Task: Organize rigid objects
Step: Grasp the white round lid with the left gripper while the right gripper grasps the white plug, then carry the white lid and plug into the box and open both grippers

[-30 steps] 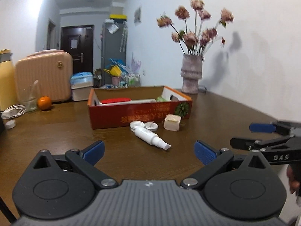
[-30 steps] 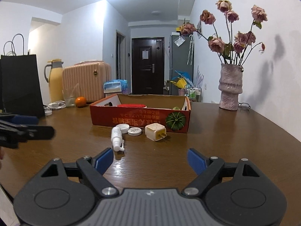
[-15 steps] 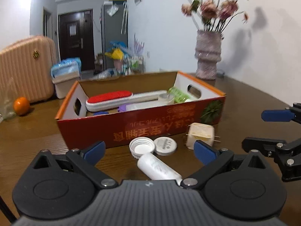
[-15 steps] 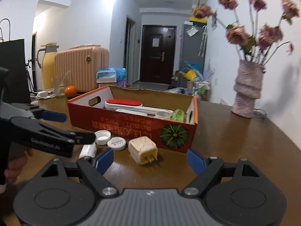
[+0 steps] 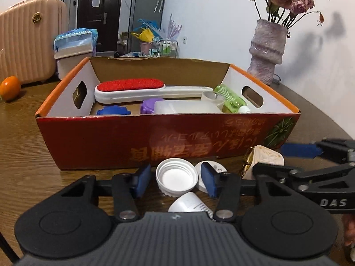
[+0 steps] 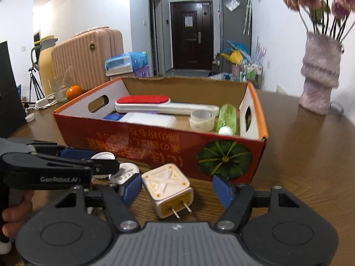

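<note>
1. The dark brown wooden table (image 6: 310, 166) is carrying everything; far behind it a pale pink ribbed suitcase (image 6: 88, 59) is standing on the left, with a dark door (image 6: 192, 35) at the end of the hallway.
2. The red cardboard box with orange rim (image 5: 137, 141) is sitting mid-table and is blocking the way just beyond both claws; it is holding a white lint brush with a red pad (image 5: 133, 88), a green clear bottle (image 5: 230, 97) and other small items.
3. A mauve textured vase of dried roses (image 5: 266, 51) is standing far right near the wall; an orange (image 5: 10, 84) is lying far left.
4. The cream square plug charger (image 6: 168, 188) is lying near the box, between the pads of the right gripper (image 6: 177, 190), whose jaws are closing without pressing on it.
5. The white screw cap (image 5: 176, 177) is lying open side up between the pads of the left gripper (image 5: 176, 179), whose jaws are closing with no contact evident.
6. A white tube (image 5: 188, 204) is lying nearest, partly hidden under the left gripper.
</note>
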A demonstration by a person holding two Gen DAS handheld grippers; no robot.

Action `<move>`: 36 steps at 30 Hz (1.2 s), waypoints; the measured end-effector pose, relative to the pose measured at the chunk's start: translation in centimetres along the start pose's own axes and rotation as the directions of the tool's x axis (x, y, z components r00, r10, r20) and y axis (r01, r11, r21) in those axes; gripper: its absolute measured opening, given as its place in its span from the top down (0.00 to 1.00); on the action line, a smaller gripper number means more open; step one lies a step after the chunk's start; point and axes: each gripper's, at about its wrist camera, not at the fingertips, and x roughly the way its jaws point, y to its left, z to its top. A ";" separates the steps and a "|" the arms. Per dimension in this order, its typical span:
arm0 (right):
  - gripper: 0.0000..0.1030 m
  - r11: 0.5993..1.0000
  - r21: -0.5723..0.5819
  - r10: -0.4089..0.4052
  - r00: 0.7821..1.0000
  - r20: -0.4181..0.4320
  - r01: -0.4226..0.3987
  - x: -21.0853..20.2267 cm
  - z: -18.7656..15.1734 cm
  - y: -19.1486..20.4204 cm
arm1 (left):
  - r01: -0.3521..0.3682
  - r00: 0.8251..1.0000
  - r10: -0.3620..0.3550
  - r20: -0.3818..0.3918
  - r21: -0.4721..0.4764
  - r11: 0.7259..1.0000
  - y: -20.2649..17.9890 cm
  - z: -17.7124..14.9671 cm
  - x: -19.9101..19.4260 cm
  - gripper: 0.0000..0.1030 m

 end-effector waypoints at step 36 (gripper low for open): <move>0.63 0.990 0.109 -0.113 0.968 0.226 0.090 -20.8 -8.1 6.9 | -0.129 0.940 0.135 0.313 -0.040 0.991 -1.8 -7.7 -25.9 0.61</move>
